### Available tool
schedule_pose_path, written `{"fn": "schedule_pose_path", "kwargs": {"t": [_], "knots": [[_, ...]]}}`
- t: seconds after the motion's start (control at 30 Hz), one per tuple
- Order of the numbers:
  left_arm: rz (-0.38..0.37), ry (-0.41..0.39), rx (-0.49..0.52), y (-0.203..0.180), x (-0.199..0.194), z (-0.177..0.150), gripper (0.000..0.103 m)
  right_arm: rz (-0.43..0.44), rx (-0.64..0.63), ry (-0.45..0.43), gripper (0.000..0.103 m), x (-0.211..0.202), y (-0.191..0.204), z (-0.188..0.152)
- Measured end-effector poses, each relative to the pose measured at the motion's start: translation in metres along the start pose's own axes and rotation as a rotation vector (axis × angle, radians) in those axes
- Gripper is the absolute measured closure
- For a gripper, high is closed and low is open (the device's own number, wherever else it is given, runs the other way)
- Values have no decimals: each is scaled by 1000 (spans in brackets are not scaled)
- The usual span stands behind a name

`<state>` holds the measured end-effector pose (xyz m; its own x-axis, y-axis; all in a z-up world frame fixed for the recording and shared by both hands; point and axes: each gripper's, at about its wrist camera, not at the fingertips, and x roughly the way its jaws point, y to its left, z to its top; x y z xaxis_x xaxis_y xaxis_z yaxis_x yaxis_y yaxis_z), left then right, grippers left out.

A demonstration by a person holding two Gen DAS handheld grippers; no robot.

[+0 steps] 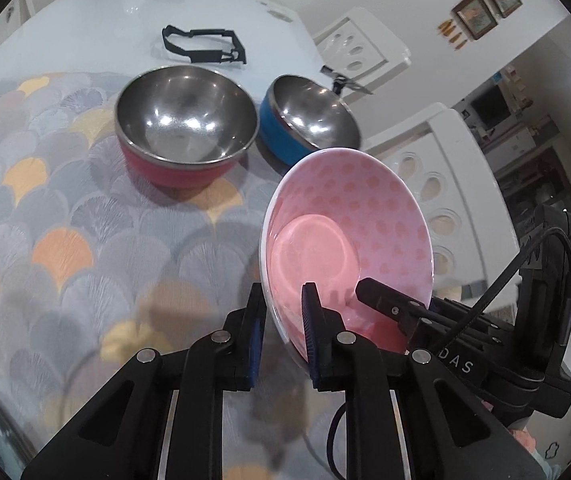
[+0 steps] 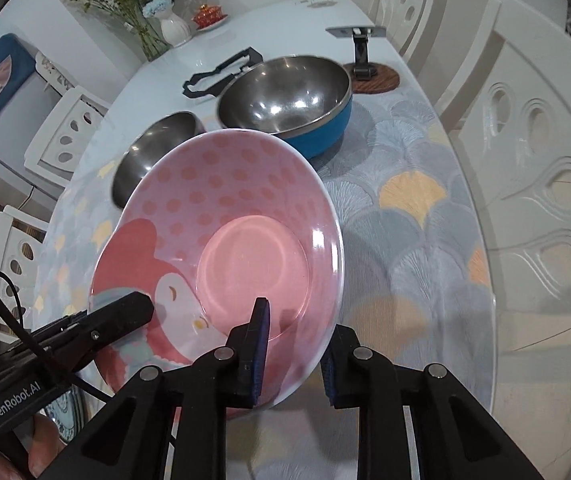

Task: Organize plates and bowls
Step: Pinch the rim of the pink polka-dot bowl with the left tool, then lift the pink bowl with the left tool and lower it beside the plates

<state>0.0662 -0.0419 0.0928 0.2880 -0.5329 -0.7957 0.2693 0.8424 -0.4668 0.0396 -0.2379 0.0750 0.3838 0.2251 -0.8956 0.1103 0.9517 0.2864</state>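
A pink polka-dot bowl [image 1: 349, 216] [image 2: 237, 200] with a cartoon figure inside hangs tilted above the patterned tablecloth [image 1: 45, 208]. My left gripper [image 1: 283, 340] is shut on its near rim, one pad inside and one outside. My right gripper [image 2: 295, 356] is shut on the rim at the opposite side in the same way. Each wrist view shows a finger of the other gripper reaching into the bowl. Behind it stand a red-sided steel bowl [image 1: 185, 124] [image 2: 153, 148] and a blue-sided steel bowl [image 1: 305, 116] [image 2: 285, 96], both upright and empty.
A black strap [image 1: 205, 46] [image 2: 221, 72] lies on the white table beyond the bowls. A phone stand on a wooden coaster [image 2: 369, 72] sits at the far right. A vase of flowers [image 2: 173, 28] stands at the back. White chairs [image 2: 525, 160] line the table's edge.
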Motion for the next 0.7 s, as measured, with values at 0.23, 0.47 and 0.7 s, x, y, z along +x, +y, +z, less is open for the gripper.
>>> {"fn": "schedule_pose_path", "kwargs": {"t": [0.23, 0.47, 0.7], "knots": [[-26, -56, 19, -7, -53, -28, 88, 12, -1, -59, 81, -49, 27, -32], [-26, -84, 35, -5, -89, -65, 88, 25, 0, -69, 80, -69, 51, -73], [-17, -50, -10, 15, -89, -105, 88, 37, 35, 6, 79, -55, 57, -117]]}}
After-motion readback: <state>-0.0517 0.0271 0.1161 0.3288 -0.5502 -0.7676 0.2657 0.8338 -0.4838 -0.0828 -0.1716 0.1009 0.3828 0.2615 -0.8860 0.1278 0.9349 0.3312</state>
